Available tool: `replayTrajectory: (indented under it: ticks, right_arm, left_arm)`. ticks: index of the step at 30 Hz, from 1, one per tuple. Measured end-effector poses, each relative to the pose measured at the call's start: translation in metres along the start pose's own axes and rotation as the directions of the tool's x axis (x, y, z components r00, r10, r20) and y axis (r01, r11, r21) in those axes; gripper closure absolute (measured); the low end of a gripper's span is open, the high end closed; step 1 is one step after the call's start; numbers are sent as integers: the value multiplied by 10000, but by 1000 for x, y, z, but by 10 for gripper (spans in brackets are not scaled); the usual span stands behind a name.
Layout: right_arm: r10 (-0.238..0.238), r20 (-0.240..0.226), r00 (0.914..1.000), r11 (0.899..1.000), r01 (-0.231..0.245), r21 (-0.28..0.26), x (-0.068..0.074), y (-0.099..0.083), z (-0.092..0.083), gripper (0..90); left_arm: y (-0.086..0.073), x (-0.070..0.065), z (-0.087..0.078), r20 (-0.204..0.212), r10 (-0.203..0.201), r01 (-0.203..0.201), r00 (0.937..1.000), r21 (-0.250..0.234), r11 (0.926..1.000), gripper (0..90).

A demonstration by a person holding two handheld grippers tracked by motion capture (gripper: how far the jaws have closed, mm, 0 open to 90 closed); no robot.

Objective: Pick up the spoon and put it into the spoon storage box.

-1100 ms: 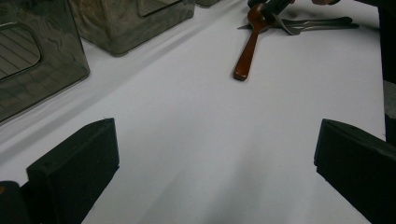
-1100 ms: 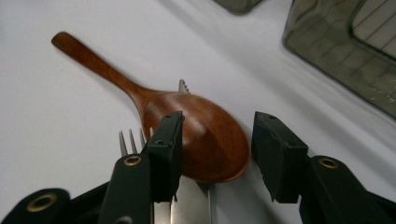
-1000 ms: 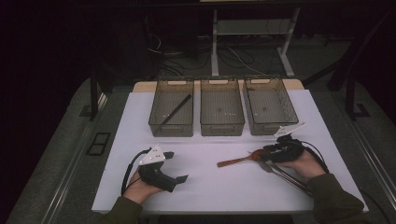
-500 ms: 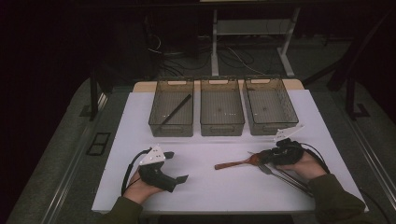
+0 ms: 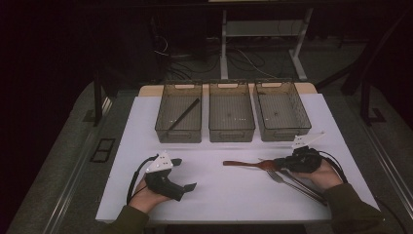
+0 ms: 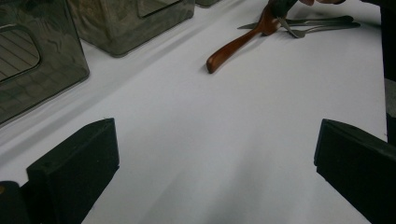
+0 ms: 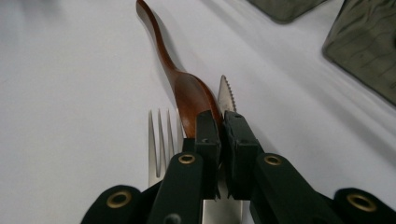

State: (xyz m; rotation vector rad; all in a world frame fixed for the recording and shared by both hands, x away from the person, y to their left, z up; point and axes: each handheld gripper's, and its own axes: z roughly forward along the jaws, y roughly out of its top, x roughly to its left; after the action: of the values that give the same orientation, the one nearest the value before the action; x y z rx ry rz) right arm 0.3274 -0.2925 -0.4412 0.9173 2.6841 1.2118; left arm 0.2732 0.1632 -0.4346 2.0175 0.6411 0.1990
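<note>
Right gripper (image 5: 286, 164) sits at the near right of the desk (image 5: 229, 195), fingers (image 7: 207, 135) pinched narrow on the bowl of the wooden spoon (image 5: 249, 165), gripping its edge; the spoon looks held, though how firmly is hard to tell. The spoon's handle points left across the desk with its tip resting on the surface, the bowl end raised into the fingers. A fork (image 7: 161, 140) lies just left of the fingers and a serrated knife (image 7: 226, 95) just right of them, both flat under the gripper, so a good lift likely goes straight up and clear before swinging, or the metal pieces get dragged. Likely step: carry the spoon to one of the three bins (image 5: 231, 111) at the far side; the left bin (image 5: 179, 113) already holds a dark stick-like item. The grip sits at one end, so the spoon may pivot; moving slowly and keeping it level should help. Left gripper (image 5: 168, 178) rests at the near left, fingers (image 6: 74, 163) spread wide, empty, well apart from the spoon.
</note>
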Motion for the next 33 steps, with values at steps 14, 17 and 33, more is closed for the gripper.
replayTrajectory:
  ticks: [14,17,33]
  right_arm:
    - [467,763,9960,9921,-374,-1197,0,6,-18,841]
    - [488,803,9956,9900,-376,-1359,1,8,-23,840]
    - [1232,1643,9787,9642,-789,-2531,7,25,-46,840]
  left_arm:
    - [-2,0,1,154,244,-243,9996,-27,9997,0]
    - [-2,0,1,144,240,-239,9996,-41,9997,0]
    - [-2,0,1,105,233,-233,9997,-37,9997,0]
